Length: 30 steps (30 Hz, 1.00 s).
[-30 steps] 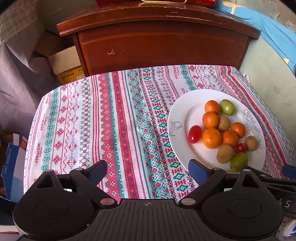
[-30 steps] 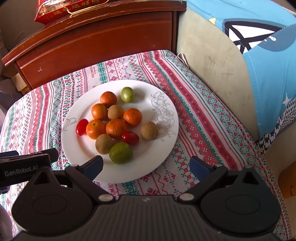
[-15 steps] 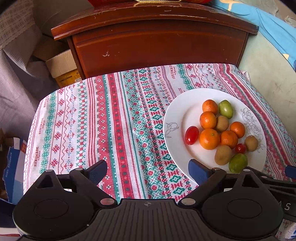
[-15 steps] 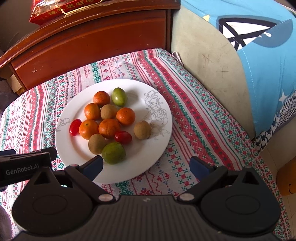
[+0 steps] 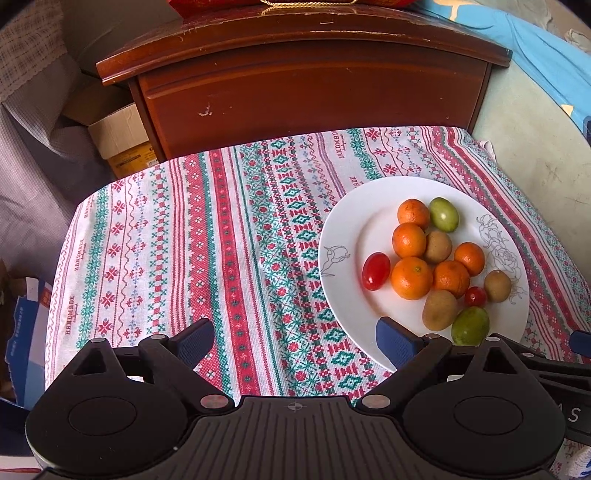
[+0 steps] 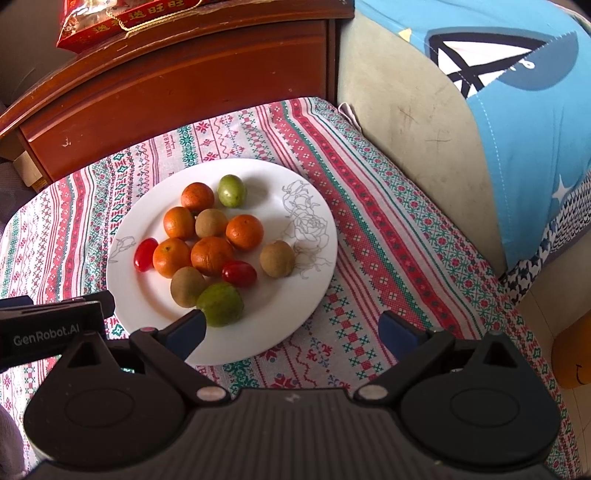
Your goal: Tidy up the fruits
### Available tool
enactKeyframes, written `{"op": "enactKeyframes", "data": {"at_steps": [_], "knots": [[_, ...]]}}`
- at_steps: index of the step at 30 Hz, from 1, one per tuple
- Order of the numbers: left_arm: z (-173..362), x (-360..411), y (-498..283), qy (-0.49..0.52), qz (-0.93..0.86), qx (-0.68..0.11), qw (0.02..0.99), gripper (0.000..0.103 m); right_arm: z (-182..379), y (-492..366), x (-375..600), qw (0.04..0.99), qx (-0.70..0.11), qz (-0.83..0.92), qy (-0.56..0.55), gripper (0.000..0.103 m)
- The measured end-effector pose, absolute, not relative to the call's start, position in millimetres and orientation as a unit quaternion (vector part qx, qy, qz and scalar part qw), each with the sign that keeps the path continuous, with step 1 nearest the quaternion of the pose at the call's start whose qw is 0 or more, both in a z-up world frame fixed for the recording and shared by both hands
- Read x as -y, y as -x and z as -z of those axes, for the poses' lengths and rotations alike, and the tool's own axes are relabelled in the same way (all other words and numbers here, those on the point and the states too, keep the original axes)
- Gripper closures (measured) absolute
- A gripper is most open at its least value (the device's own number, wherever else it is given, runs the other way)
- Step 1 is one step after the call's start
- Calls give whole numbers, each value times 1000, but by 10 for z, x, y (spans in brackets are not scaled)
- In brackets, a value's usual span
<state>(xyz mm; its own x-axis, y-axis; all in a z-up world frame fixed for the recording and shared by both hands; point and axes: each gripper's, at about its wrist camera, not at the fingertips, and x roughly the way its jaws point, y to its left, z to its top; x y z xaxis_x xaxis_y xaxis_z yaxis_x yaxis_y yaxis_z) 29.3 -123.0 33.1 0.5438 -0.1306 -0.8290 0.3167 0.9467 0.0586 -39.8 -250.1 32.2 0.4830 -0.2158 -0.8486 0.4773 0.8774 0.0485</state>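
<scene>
A white plate (image 5: 347, 236) (image 6: 314, 280) on the patterned tablecloth holds several small oranges (image 5: 411, 277) (image 6: 211, 255), three brown kiwis (image 5: 439, 309) (image 6: 277, 258), two green fruits (image 5: 470, 325) (image 6: 220, 303) and two red cherry tomatoes (image 5: 376, 271) (image 6: 239, 273). My left gripper (image 5: 295, 341) is open and empty, above the cloth just left of the plate's near rim. My right gripper (image 6: 291, 330) is open and empty over the plate's near edge, its left fingertip (image 6: 186, 332) beside the near green fruit.
A dark wooden cabinet (image 5: 295, 88) (image 6: 166, 96) stands behind the cloth-covered surface (image 5: 166, 240), with a red packet (image 6: 122, 18) on top. A blue and beige cushion (image 6: 498, 110) rises on the right. Cardboard boxes (image 5: 118, 136) sit to the left.
Both grippers have shifted slightly, so the plate sits a little farther left in the right wrist view. Both stay open; no fruit has moved.
</scene>
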Motion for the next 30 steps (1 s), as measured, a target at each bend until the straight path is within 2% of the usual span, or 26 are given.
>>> {"op": "enactKeyframes", "data": {"at_steps": [30], "knots": [[-414, 552, 138, -73, 87, -465, 878, 7, -291, 681, 1951, 886, -441, 69, -125, 4]]}}
